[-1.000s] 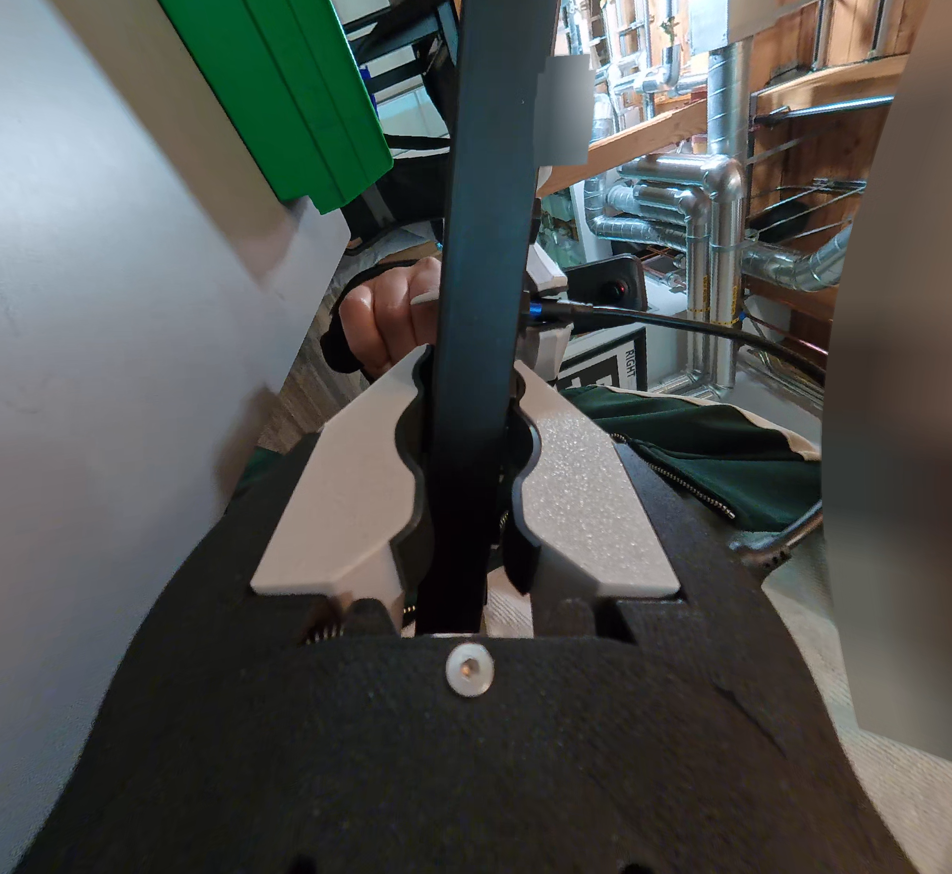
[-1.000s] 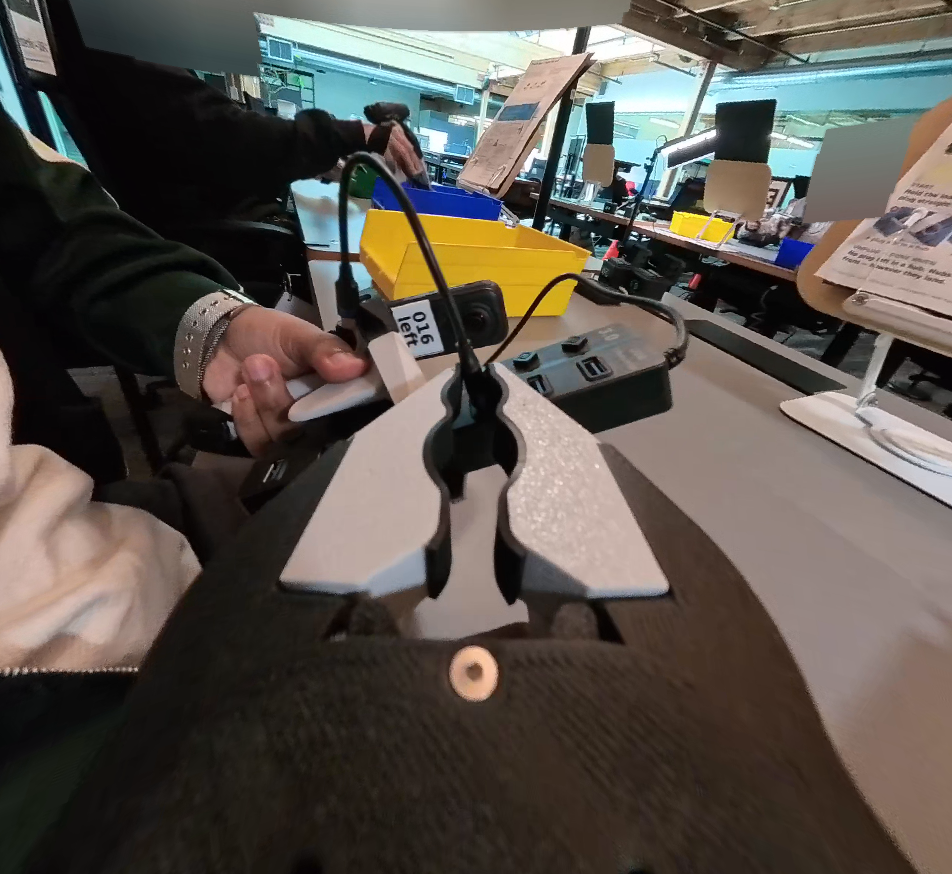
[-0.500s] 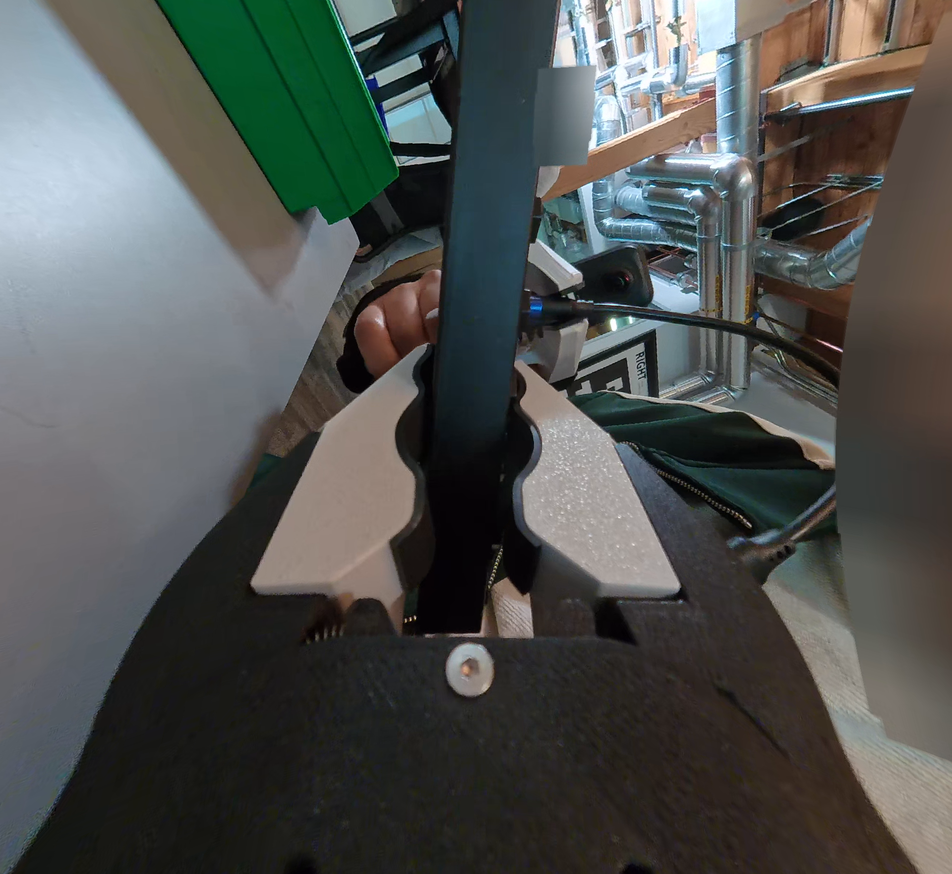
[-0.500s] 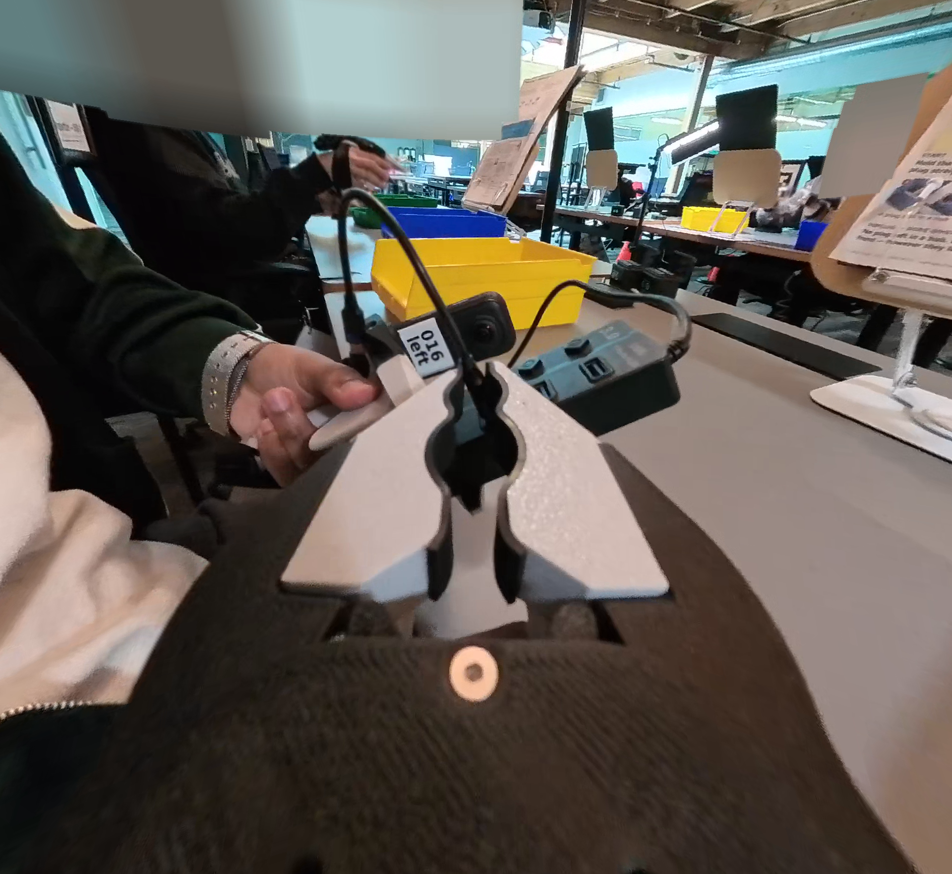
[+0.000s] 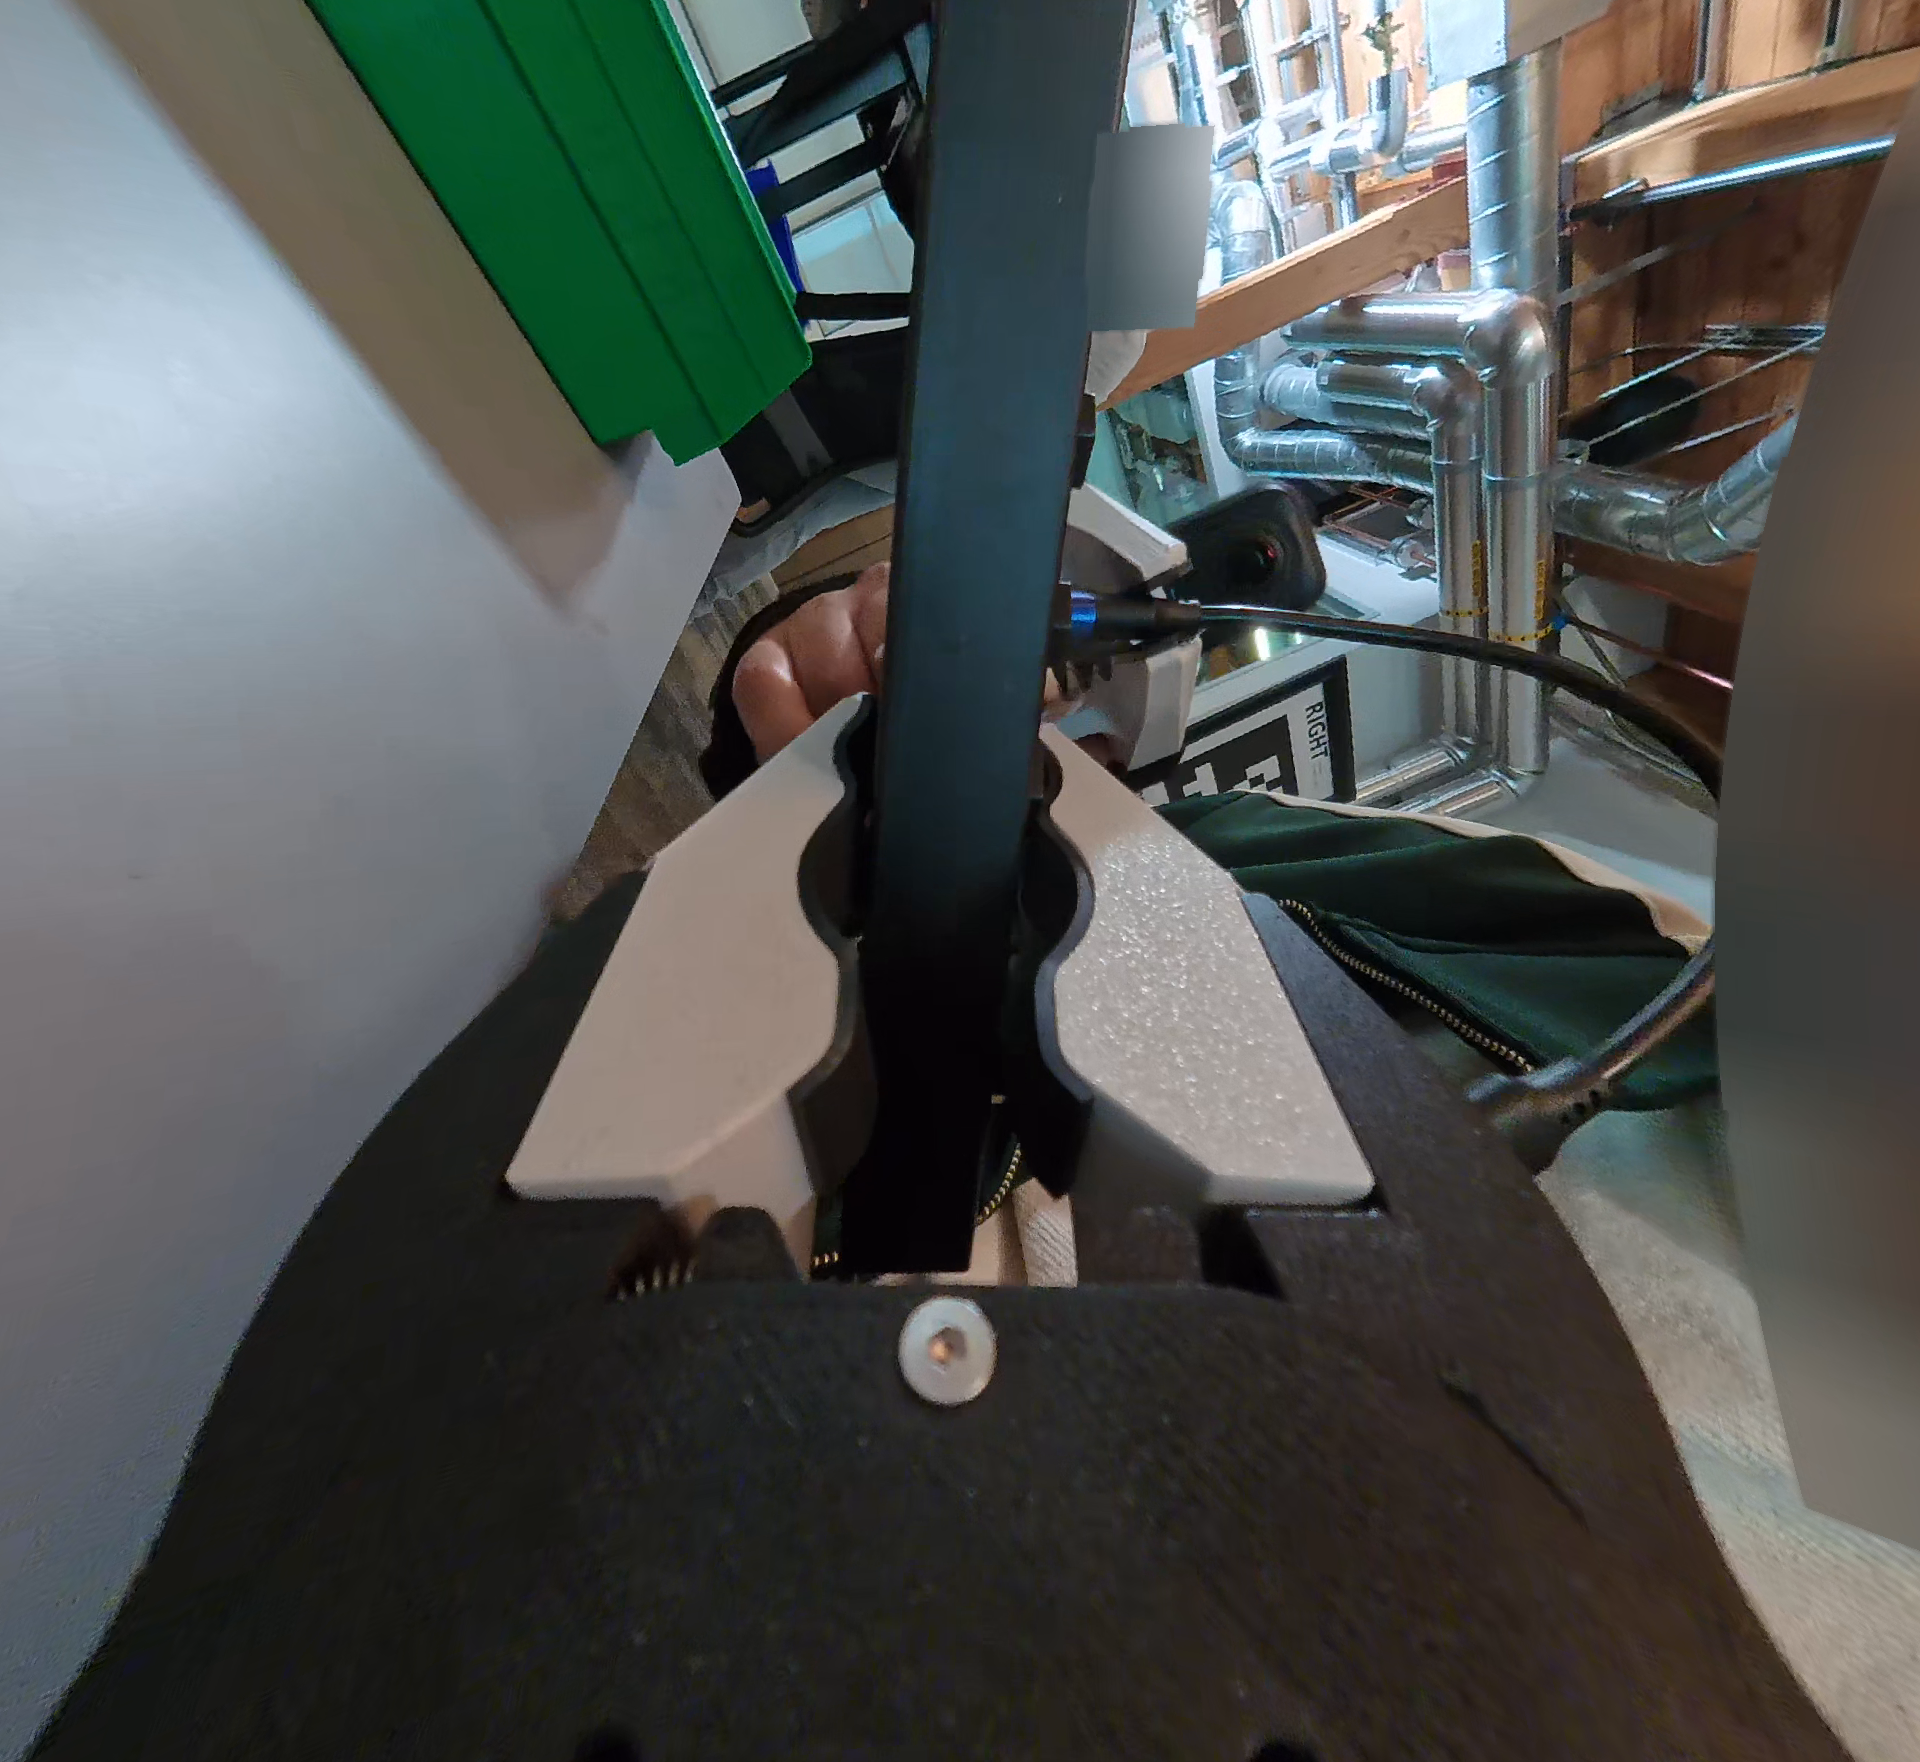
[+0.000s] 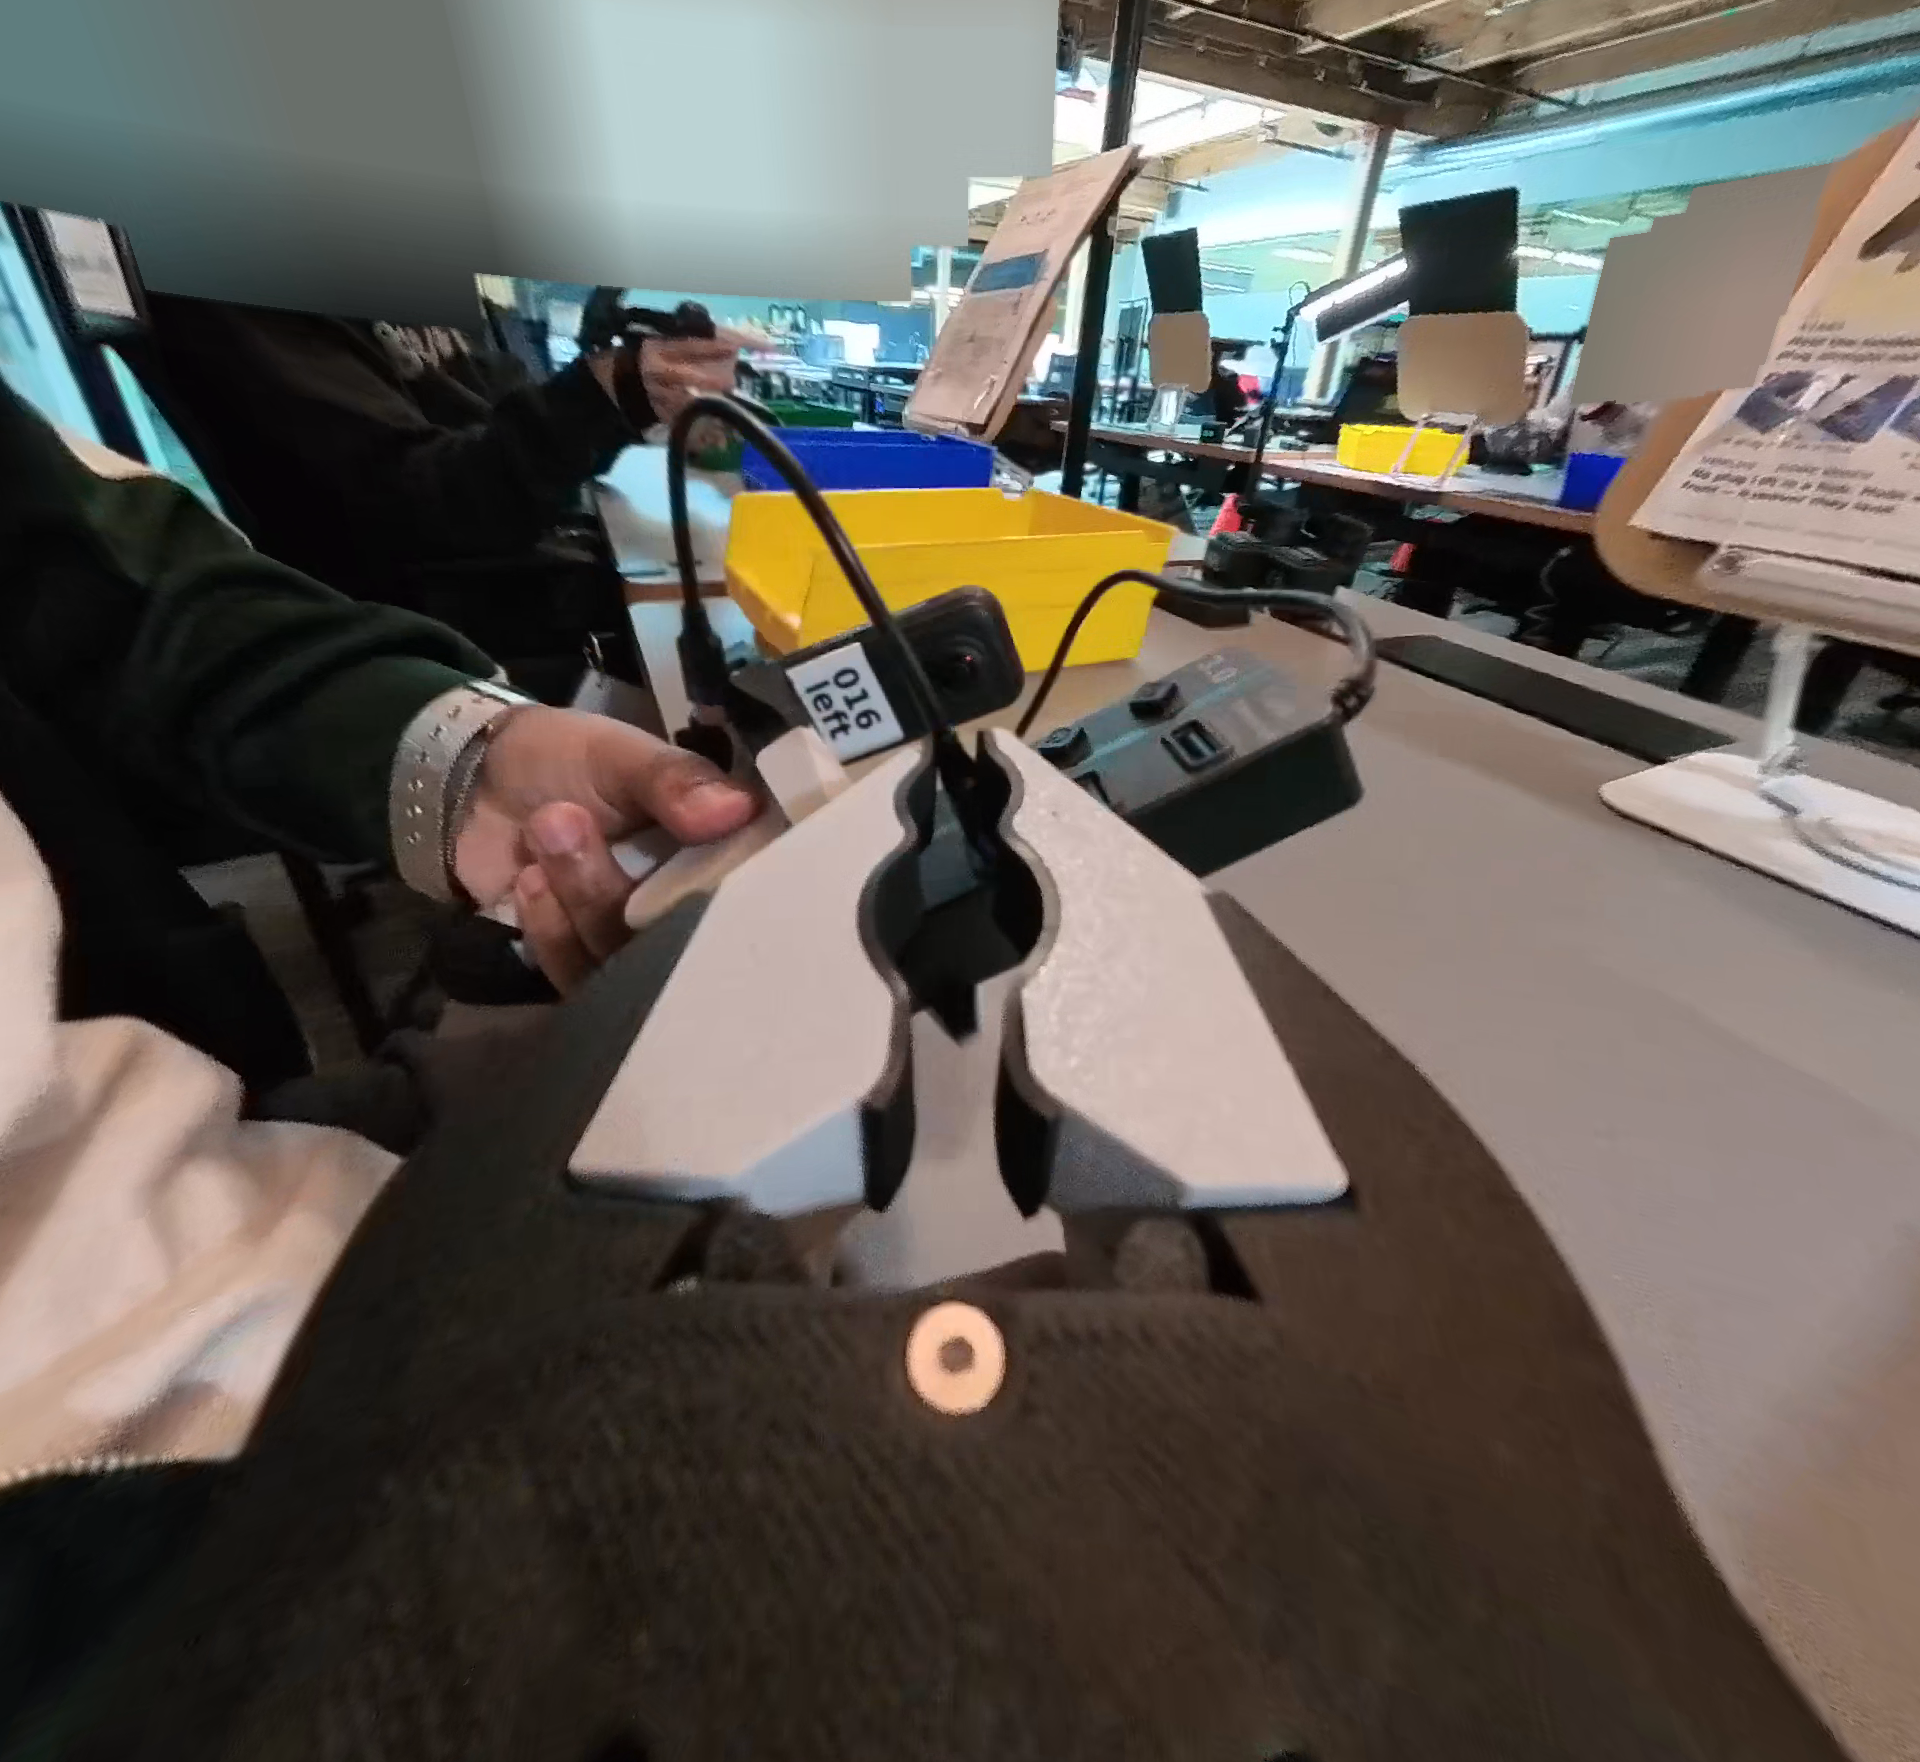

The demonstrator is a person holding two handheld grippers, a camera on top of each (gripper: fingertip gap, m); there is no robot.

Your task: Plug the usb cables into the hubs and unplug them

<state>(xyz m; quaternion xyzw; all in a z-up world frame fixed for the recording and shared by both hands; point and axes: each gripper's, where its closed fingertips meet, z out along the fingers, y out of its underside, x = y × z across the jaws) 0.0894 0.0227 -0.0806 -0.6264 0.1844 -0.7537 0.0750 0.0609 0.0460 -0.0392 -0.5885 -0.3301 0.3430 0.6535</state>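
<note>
My left gripper point(image 5: 951, 736) is shut on a long black USB hub point(image 5: 997, 362), which stands on edge between the fingers. The hub also shows in the right wrist view point(image 6: 1247, 767), with its ports facing up. My right gripper point(image 6: 961, 756) is shut on a black USB plug point(image 6: 971, 839); its black cable point(image 6: 831, 559) loops up to the left. In the left wrist view the blue-tipped plug point(image 5: 1117, 616) meets the hub's right face, with the cable point(image 5: 1455, 647) trailing right. I cannot tell how deep the plug sits.
The grey table point(image 6: 1558, 1037) holds a yellow bin point(image 6: 935, 559), a blue bin point(image 6: 862, 455) behind it, a black strip point(image 6: 1558, 704) and a paper stand point(image 6: 1818, 465) at right. A green bin point(image 5: 582, 154) is beside the hub. Another person's arm point(image 6: 416, 465) is at back left.
The right wrist view has swung slightly, so the hub sits nearer and more to the right. The plug stays at the hub's face. Both grips are unchanged.
</note>
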